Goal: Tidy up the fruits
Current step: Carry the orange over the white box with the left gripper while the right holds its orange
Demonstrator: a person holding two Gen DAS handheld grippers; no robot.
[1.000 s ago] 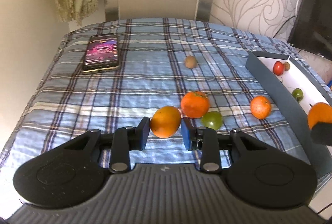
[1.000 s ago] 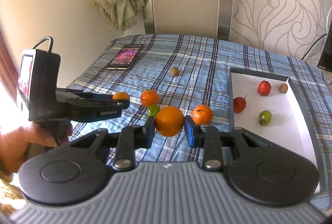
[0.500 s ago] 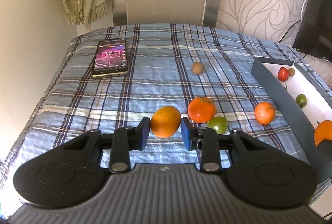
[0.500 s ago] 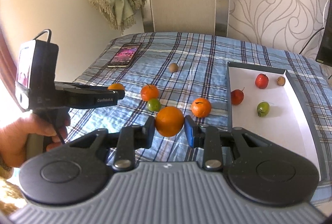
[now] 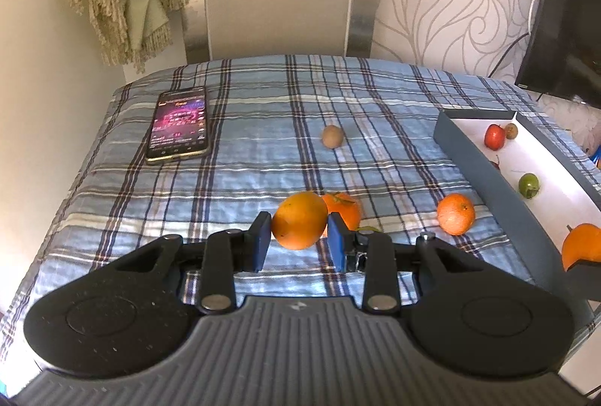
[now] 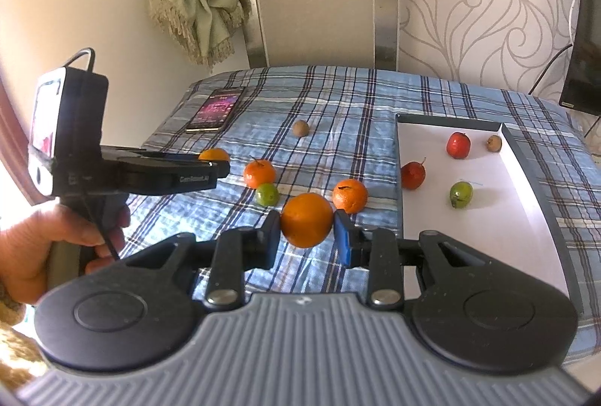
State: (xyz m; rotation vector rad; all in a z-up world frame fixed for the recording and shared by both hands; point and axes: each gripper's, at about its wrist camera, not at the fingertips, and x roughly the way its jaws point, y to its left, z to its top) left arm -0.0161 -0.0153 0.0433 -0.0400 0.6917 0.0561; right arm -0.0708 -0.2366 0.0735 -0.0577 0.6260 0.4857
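The right gripper (image 6: 307,232) holds an orange (image 6: 307,220) just beside the tray's (image 6: 399,203) near left edge, closer than the left gripper (image 5: 299,240), holding another orange (image 5: 299,220).

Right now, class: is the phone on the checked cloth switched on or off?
On. The phone lies face up on the cloth, its screen lit with pink and purple graphics.

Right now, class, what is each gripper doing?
Left gripper: shut on an orange.
Right gripper: shut on another orange.
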